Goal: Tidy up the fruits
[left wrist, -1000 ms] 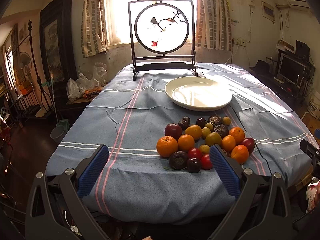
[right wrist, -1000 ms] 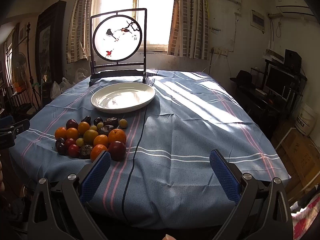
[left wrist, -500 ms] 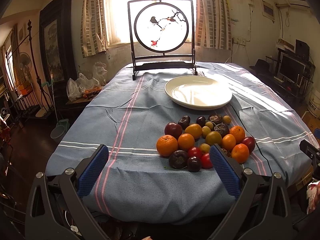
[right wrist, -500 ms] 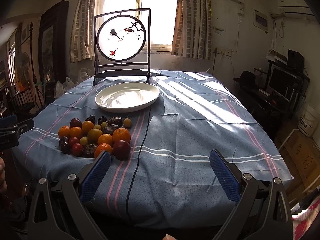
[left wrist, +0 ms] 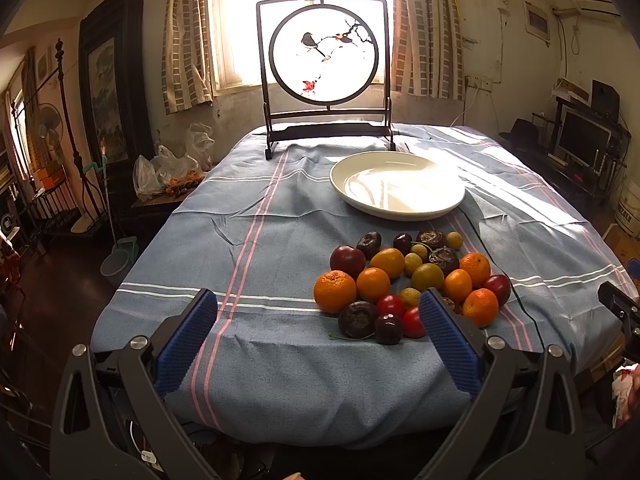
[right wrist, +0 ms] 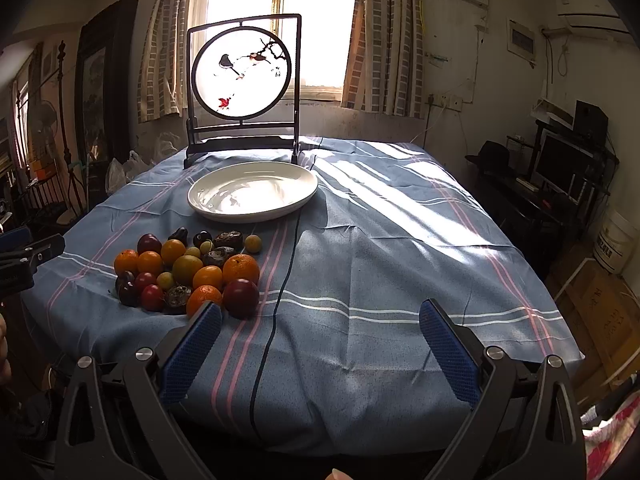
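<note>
**Fruit heap sits close to table edge, plate bare**

While the blue striped tablecloth (left wrist: 280,216) drapes loose over the near edge, the wide white ceramic plate (left wrist: 396,188) beyond stands bare. The heap of oranges, plums and small yellow fruits (left wrist: 408,280) lies between plate and edge; a nudge could likely roll round pieces off. The left gripper (left wrist: 318,336) and right gripper (right wrist: 320,344) hover with jaws wide apart, holding nothing. A thin black cable (right wrist: 280,304) beside the heap might snag.
</note>
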Demonstrator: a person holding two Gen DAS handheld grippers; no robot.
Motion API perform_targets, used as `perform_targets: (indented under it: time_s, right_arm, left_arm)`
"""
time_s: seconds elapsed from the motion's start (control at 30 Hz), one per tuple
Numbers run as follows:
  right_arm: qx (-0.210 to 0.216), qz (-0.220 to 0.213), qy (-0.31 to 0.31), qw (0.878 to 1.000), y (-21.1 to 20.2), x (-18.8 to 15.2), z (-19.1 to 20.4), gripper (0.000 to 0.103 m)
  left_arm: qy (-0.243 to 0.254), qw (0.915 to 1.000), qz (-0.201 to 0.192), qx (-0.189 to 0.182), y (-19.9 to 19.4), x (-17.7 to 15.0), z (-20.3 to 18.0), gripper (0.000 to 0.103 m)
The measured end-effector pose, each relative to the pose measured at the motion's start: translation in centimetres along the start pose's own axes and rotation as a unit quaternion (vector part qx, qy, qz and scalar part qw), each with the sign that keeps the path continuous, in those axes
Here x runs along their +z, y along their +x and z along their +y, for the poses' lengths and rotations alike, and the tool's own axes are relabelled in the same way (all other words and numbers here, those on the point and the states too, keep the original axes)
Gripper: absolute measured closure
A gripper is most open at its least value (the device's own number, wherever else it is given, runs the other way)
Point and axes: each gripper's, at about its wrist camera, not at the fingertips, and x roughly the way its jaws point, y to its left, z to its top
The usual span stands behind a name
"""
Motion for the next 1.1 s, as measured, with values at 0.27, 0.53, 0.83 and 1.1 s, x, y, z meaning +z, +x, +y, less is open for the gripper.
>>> perform_targets:
  time_s: [0.27,0.53,0.83,1.1]
  right_arm:
    - [0.000,0.001,0.000,1.000,0.00,0.10,-0.09,0.004]
    - [0.000,0.001,0.001,1.000,0.03,0.09,-0.07,0.004]
    - [0.007,0.000,-0.002,1.000,-0.05,0.13,-0.07,0.004]
    - [0.010,0.000,-0.003,1.000,-0.06,0.02,0.02,0.004]
  left_arm:
    - [0.000,1.0000,0.000,0.000,0.02,-0.03,-0.01,0.005]
    - [-0.001,1.0000,0.002,0.000,0.17,-0.02,0.05,0.004]
    - [0.000,1.0000,0.002,-0.002,0.22,-0.04,-0.06,0.004]
    - [0.006,1.0000,-0.002,-0.005,0.04,-0.06,-0.24,0.004]
